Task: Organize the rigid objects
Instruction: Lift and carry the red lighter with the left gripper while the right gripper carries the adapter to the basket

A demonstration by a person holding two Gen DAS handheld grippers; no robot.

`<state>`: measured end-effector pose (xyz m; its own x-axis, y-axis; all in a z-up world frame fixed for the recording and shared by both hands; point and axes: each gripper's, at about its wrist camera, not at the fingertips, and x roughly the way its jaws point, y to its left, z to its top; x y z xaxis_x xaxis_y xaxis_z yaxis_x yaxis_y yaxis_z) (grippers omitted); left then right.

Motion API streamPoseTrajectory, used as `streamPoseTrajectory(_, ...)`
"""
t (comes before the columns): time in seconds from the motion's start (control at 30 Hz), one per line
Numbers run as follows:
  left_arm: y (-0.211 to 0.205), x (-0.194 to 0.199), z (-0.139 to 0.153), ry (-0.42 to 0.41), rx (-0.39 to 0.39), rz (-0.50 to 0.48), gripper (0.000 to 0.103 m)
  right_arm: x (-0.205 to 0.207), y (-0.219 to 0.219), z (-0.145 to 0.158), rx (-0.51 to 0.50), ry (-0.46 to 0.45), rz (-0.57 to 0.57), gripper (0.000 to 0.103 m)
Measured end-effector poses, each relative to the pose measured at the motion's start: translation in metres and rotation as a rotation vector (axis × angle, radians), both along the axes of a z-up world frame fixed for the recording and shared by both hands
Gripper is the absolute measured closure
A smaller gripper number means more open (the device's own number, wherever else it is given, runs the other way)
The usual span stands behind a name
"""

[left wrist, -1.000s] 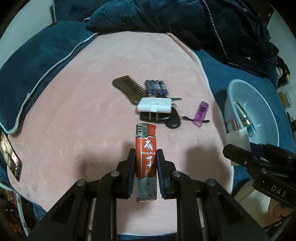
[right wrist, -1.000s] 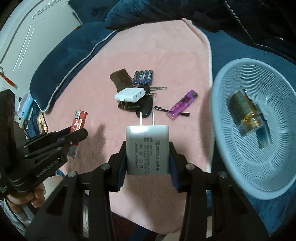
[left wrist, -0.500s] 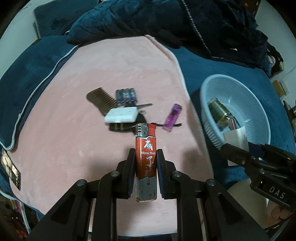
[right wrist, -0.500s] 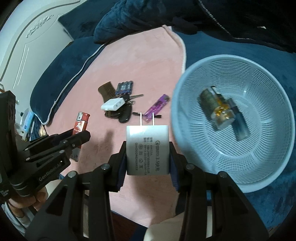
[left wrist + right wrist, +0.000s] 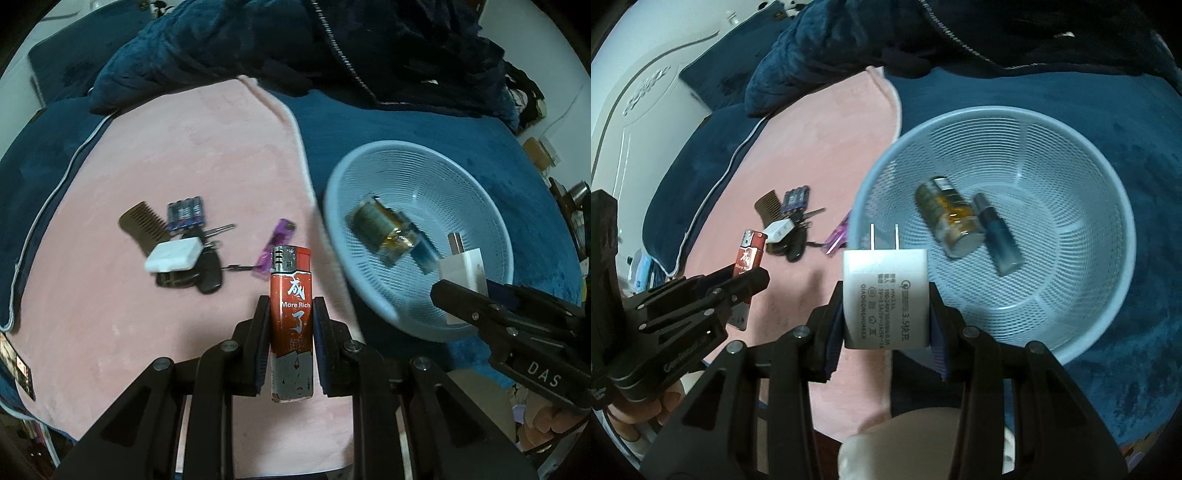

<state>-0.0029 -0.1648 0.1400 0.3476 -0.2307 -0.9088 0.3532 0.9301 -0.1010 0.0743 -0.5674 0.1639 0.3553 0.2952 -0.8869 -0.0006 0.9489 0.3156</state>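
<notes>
Left gripper (image 5: 290,314): jaws clenched on the red lighter (image 5: 291,321), one pad on each long side. Lighter stands upright between them, metal head sticking out past the tips, base hanging out the near end. It sits over the pink blanket (image 5: 147,155), just left of the basket (image 5: 369,291).

Right gripper (image 5: 886,306): jaws grasping the white charger (image 5: 885,299) by its two side faces, prongs pointing far, printed face up. Charger is at the basket's (image 5: 871,177) near-left rim, overlapping the edge in the right wrist view. In the left wrist view the same charger (image 5: 461,271) shows above the basket's near-right side.

Inside the basket: an amber bottle (image 5: 948,218) and a blue bottle (image 5: 997,236), lying side by side, touching.

On the pink blanket, left of the basket, one cluster: brown comb (image 5: 142,225), pack of batteries (image 5: 185,212) just right of it, white adapter (image 5: 173,254) resting on a dark key fob (image 5: 207,278) with keys (image 5: 218,232). Purple lighter (image 5: 275,245) lies apart from the cluster, between it and the basket.

Everything sits on a bed with a dark blue cover (image 5: 369,118). Person's hand (image 5: 639,413) visible under the left gripper in the right wrist view.
</notes>
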Motion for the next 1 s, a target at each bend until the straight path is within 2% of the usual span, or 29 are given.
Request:
streamPoseTrajectory(0.53,-0.078,0.009,-0.003,0.044,-0.038,-0.094,0.082,0.014,-0.074,-0.005,-0.011,0.007,-0.12,0.063)
streamPoseTrajectory(1.0,-0.114,0.02,-0.022,0.114,-0.057,-0.119,0.082,0.027,-0.085,-0.014,-0.056,0.024,-0.103,0.063)
